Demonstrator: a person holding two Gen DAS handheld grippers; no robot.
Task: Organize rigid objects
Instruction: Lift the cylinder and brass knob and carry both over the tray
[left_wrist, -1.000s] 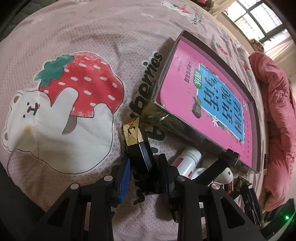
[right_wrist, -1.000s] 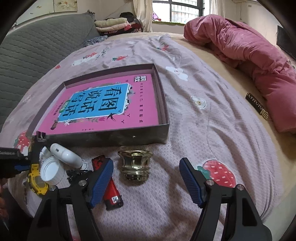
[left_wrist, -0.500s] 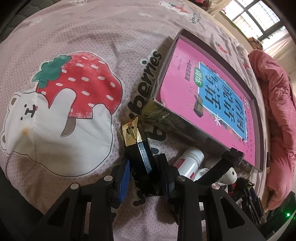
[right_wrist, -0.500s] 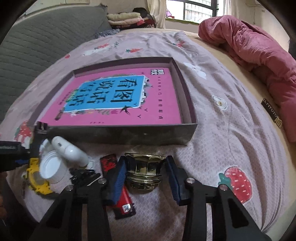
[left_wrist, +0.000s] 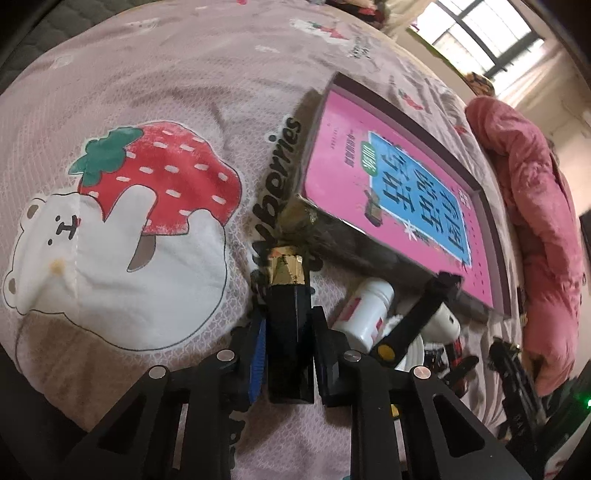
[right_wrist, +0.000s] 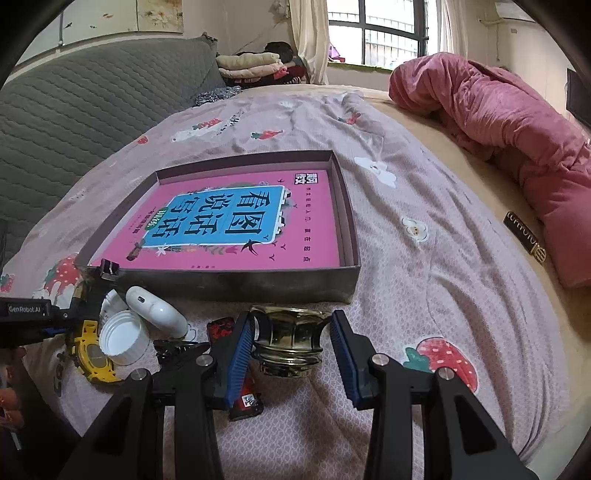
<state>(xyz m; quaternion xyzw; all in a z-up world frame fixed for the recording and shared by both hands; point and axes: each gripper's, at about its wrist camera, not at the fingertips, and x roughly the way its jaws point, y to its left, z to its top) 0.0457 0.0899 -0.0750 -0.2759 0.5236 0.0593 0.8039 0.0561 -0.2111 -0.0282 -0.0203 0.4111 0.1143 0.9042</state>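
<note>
A black faceted tube with a gold end (left_wrist: 285, 269) stands between the pads of my left gripper (left_wrist: 288, 321), low over the strawberry-print bedsheet. The jaws are closing and the pads press on its black body. In the right wrist view my right gripper (right_wrist: 291, 321) is shut on a shiny gold cap (right_wrist: 288, 343), one blue pad on each side. Just beyond both lies a shallow grey box (right_wrist: 240, 284) holding a pink book (right_wrist: 236, 221); the box's near corner (left_wrist: 351, 254) sits right of the tube.
In front of the box lie a white bottle (left_wrist: 364, 314), a white lid (right_wrist: 123, 336), a white oblong device (right_wrist: 155, 308), a yellow watch (right_wrist: 90, 354), a black clip (right_wrist: 173, 349) and a red lighter (right_wrist: 243, 398). A pink quilt (right_wrist: 498, 122) is heaped at the right.
My right gripper went from wide open to shut around the gold cap. The black and gold tube has swung from tilted to straight between the left pads, which have drawn closer.
</note>
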